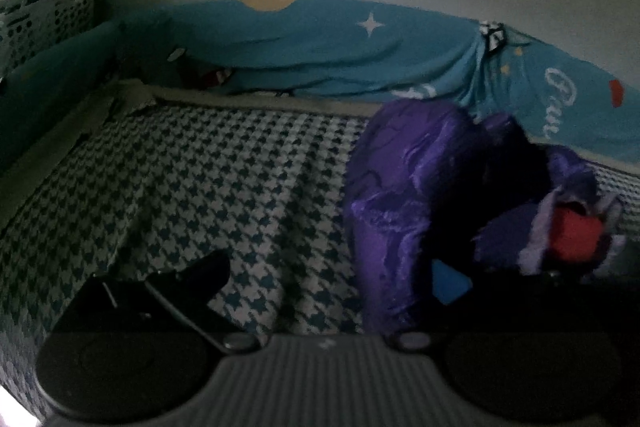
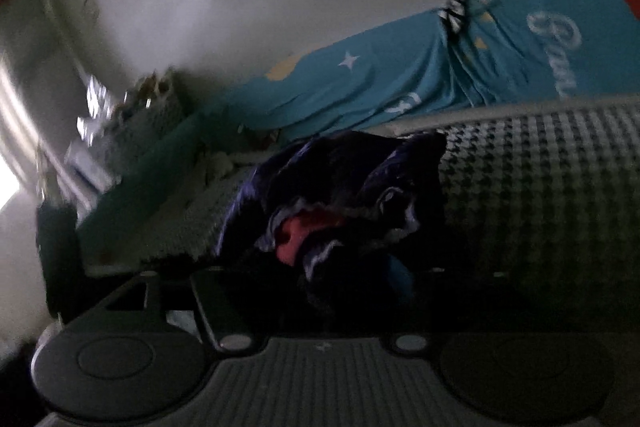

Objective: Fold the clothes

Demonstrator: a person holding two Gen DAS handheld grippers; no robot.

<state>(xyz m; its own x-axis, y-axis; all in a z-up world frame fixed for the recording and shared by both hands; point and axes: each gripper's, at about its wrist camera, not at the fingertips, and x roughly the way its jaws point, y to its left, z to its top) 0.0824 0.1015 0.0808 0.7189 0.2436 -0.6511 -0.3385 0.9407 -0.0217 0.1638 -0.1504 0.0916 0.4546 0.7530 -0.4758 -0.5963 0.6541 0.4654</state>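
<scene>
**Purple garment bunched on the houndstooth bed**

The lattice basket (image 1: 48,15) sits far left by the wall. The left gripper (image 1: 328,283) looks spread wide, its dark finger (image 1: 192,287) over the houndstooth cover (image 1: 220,179), nothing between. Rightward, the shiny purple garment (image 1: 432,195) lies crumpled, red lining (image 1: 572,231) showing, unfolded. The right gripper (image 2: 320,291) hovers near it; too dark to judge its grip.

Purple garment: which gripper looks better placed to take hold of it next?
Probably the right. In the right wrist view the crumpled purple garment lies straight ahead of the right gripper. In the left wrist view it lies off to the side, with bare houndstooth cover before the left gripper.
</scene>
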